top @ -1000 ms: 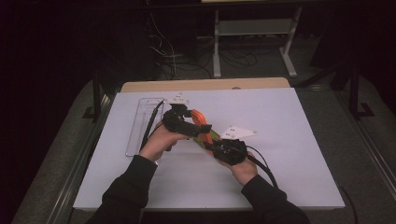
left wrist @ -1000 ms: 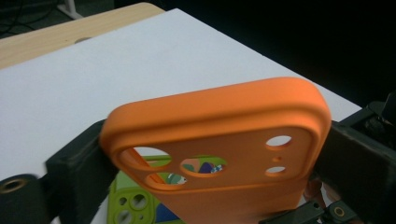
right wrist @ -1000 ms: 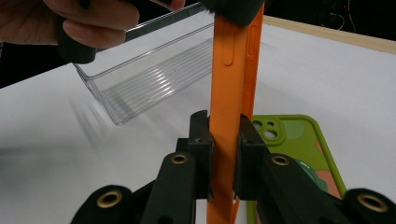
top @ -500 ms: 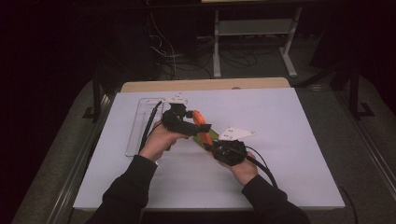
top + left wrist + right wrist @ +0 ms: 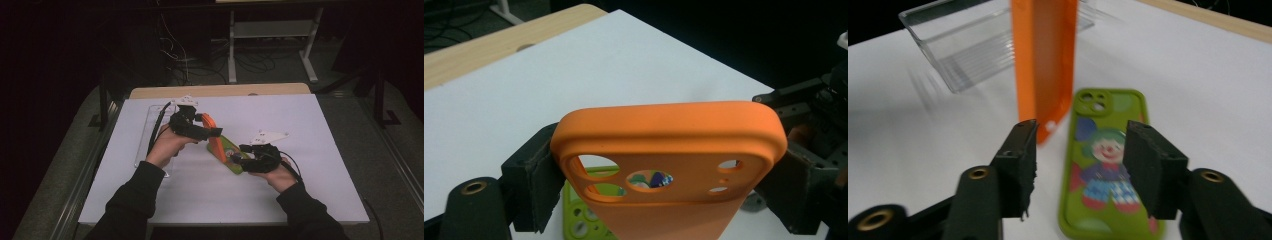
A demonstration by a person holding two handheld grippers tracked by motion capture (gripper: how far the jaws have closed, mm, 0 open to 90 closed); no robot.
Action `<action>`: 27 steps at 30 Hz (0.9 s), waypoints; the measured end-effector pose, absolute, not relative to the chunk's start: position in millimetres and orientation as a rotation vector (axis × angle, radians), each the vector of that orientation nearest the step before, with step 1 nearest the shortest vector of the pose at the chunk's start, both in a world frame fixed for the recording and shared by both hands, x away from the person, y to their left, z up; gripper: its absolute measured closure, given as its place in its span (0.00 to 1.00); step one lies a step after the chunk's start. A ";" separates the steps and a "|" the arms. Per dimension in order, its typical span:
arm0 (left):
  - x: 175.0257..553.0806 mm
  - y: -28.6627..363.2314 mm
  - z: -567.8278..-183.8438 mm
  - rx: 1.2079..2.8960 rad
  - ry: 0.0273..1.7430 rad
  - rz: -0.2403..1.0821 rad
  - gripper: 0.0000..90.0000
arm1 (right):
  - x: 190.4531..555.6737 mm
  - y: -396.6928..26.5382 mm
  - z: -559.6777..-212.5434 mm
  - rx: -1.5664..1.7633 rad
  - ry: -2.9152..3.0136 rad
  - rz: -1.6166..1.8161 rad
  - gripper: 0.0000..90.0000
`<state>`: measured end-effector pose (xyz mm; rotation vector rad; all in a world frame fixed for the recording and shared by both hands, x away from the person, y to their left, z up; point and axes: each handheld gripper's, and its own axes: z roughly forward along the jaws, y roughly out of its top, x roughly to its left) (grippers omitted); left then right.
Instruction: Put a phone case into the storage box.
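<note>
My left gripper [image 5: 216,131] has the orange silicone phone case [image 5: 669,165] pinched across its camera end, one black pad on each side edge. My right gripper [image 5: 1078,165] has just been letting its jaws spread, and between its pads there's only air above the green phone case with the clown picture [image 5: 1105,165], which lies flat on the white table top [image 5: 310,165], pads not touching it.

In the left gripper view the orange case blocks most of the green one; I catch just a green corner and a scrap of colour through the lens holes.

From the right gripper view the orange case stands on end, its lower edge by the green case's left side; contact I can't judge. Farther back there is the clear plastic tray [image 5: 968,50], blurred, cut off at the top.
</note>
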<state>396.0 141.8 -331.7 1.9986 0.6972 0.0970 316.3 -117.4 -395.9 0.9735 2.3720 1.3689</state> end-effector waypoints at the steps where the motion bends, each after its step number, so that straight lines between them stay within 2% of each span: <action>1: 396.4 141.9 -329.2 1.997 0.698 0.105 0.17 | 316.1 -121.7 -396.2 0.989 2.369 1.364 0.46; 6: 400.0 148.0 -316.4 2.008 0.705 0.147 0.17 | 314.6 -144.2 -399.7 1.022 2.369 1.304 0.32; 10: 404.2 155.8 -307.5 2.008 0.715 0.179 0.17 | 311.1 -160.1 -406.4 1.021 2.386 1.262 0.24; 13: 407.3 161.2 -301.8 2.000 0.738 0.206 0.17 | 306.9 -167.1 -412.2 1.032 2.400 1.246 0.15; 16: 410.5 167.3 -296.5 2.000 0.757 0.224 0.17 | 300.9 -171.7 -417.8 1.015 2.402 1.222 0.11; 19: 413.3 173.3 -291.3 1.996 0.774 0.250 0.17 | 294.5 -174.6 -423.6 1.010 2.407 1.211 0.01; 27: 419.1 192.7 -276.2 1.975 0.846 0.349 0.17 | 282.9 -182.2 -437.6 1.000 2.452 1.175 0.00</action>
